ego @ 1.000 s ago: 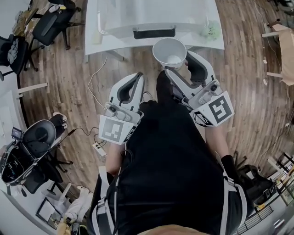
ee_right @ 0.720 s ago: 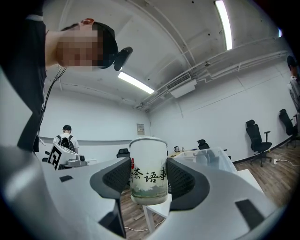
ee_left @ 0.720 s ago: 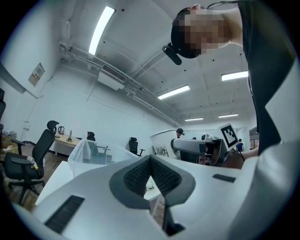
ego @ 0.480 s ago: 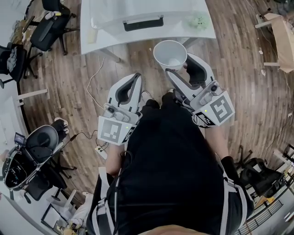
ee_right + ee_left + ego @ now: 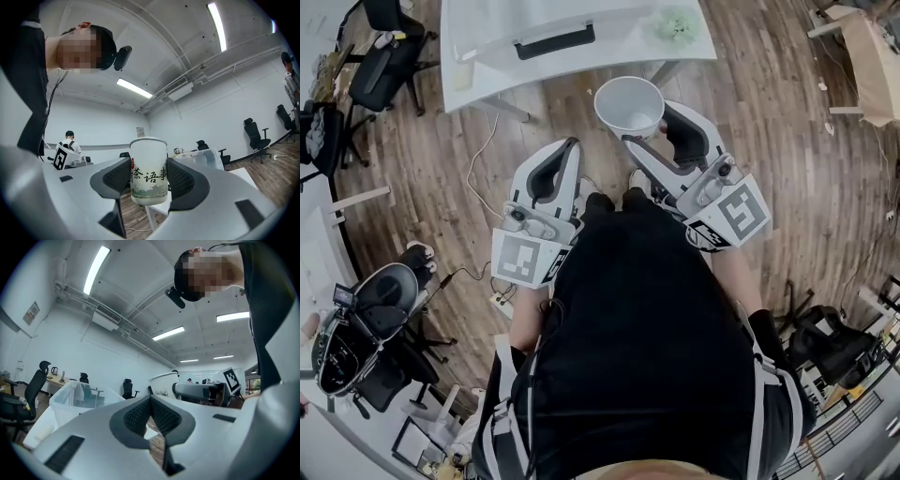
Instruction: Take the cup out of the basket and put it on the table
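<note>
Wooden floor (image 5: 787, 141) is all that lies under the cup (image 5: 628, 105) right now, so a drop would send it all the way down. My right gripper (image 5: 645, 127) has its jaws clamped on the cup's sides, about halfway up. The cup stands upright in the air, out of the basket (image 5: 609, 26) and just short of the white table (image 5: 689, 49).

I think the cup could slip, because its sides look smooth and only the two dark pads hold it. If I squeeze too hard, I think the thin wall could bend in. It could also bump the table's edge if I move forward too low, and that might tip it.

My left gripper (image 5: 567, 155) hangs beside it with its jaws pressed together and nothing between them. It is near the right one, so the two could knock if I swing sideways.

The clear basket, with its dark handle (image 5: 555, 40), fills much of the table, so the bare space looks small. A small green thing (image 5: 675, 23) sits near the table's right end. Black chairs (image 5: 380, 66) stand off to the left, and a thin cable (image 5: 478, 159) runs over the floor, both well apart from the cup.
</note>
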Demonstrator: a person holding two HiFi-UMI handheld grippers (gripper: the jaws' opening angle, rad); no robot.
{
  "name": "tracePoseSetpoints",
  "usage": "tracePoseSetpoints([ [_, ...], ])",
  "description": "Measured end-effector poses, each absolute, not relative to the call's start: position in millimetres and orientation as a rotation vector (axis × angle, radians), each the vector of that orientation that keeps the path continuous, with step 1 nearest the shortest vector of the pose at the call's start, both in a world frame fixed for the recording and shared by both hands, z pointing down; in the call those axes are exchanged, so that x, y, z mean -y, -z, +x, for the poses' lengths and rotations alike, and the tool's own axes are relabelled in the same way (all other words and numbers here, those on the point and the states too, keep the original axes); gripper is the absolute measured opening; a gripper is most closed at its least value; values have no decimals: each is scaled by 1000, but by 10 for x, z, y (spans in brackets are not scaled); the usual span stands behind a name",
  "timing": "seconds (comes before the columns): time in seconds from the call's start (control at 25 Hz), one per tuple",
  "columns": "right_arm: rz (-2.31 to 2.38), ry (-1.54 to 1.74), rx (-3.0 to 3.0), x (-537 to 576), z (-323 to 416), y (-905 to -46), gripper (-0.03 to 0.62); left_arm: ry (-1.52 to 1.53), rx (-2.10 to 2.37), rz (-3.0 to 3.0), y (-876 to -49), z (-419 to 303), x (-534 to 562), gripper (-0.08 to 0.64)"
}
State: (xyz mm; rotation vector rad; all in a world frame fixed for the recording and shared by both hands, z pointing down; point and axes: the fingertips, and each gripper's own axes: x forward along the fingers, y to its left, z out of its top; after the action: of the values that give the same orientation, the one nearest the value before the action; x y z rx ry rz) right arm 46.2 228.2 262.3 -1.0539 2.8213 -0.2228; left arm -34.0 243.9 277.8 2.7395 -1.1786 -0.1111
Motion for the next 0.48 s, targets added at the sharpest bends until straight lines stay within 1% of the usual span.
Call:
tracePoseSetpoints([
  [0.48, -1042, 243, -2835, -2312, 485, -2696, 249, 95, 1180, 2733, -2798, -272, -2457, 18],
])
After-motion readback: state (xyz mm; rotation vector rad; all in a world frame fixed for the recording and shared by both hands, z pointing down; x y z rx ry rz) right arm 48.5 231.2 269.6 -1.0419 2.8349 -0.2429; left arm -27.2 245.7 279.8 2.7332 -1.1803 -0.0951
